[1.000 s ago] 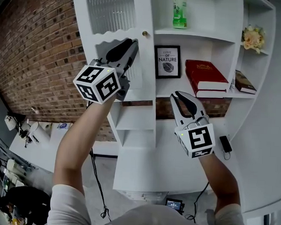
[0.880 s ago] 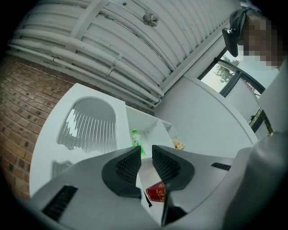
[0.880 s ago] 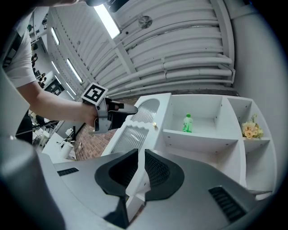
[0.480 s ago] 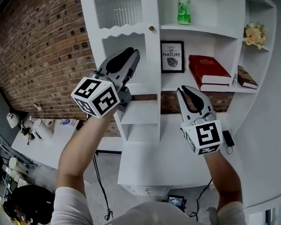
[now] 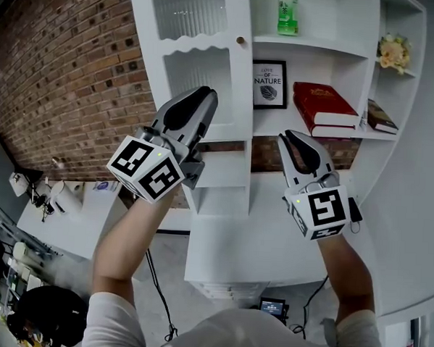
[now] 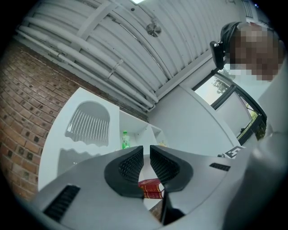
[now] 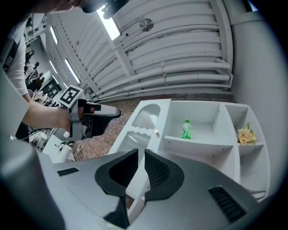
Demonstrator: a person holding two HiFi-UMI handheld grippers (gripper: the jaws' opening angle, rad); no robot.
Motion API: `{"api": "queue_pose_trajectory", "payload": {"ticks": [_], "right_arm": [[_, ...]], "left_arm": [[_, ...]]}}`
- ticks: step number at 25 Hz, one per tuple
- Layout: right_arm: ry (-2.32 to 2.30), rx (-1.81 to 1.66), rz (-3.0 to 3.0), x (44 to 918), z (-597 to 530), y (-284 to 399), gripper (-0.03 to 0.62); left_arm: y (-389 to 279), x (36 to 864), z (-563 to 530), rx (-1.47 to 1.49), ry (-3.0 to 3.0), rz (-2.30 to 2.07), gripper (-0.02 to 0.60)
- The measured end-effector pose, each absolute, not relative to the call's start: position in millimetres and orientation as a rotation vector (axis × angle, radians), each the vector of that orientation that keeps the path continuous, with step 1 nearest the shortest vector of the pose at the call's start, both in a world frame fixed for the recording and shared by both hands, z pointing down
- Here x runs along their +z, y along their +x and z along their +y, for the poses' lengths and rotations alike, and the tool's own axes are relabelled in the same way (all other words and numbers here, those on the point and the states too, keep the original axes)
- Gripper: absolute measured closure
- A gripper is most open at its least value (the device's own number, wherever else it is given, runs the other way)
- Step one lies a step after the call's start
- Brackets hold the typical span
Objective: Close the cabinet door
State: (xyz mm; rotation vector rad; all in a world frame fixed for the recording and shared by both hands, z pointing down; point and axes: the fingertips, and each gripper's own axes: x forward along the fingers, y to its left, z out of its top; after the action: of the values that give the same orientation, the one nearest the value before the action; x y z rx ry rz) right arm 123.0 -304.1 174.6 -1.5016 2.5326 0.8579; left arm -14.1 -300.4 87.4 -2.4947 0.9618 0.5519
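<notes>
The white cabinet door [image 5: 198,52] has two ribbed glass panes and a small brass knob [image 5: 240,40] on its right edge. It stands over the cabinet's left column, and I cannot tell if it sits fully flush. My left gripper [image 5: 205,96] is shut and empty, with its tips just in front of the door's lower pane. My right gripper [image 5: 290,136] is also shut and empty, and hangs before the open shelves below the red books. The door [image 6: 87,128] shows above the left gripper [image 6: 146,152]. In the right gripper view the door [image 7: 143,121] and its knob [image 7: 156,131] lie beyond the right gripper [image 7: 141,153].
The open shelves hold a green bottle [image 5: 288,12], a framed print [image 5: 270,83], stacked red books [image 5: 325,108], another book [image 5: 380,117] and flowers [image 5: 395,51]. A brick wall [image 5: 62,74] runs on the left. Small open shelves [image 5: 218,173] sit under the door.
Both grippers have dropped lower and back from the cabinet. The left gripper's tips have slid from the door's upper part down to its lower pane.
</notes>
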Motion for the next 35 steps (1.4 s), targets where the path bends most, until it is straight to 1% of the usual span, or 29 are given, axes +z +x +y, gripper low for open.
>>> {"api": "queue_pose_trajectory", "payload": {"ticks": [13, 22, 35], "right_arm": [[-1.515, 0.806, 2.536, 190, -298, 121, 0.533], [-1.496, 0.762, 2.553, 205, -291, 118, 0.534], [-1.496, 0.655, 2.576, 239, -283, 118, 0.546]], "left_arm": [[-25, 130, -279, 0.58, -2.551, 0.947, 0.574], [-43, 174, -278, 0.595, -2.614, 1.023, 0.574], [-39, 235, -265, 0.527, -2.68, 1.063, 0.574]]}}
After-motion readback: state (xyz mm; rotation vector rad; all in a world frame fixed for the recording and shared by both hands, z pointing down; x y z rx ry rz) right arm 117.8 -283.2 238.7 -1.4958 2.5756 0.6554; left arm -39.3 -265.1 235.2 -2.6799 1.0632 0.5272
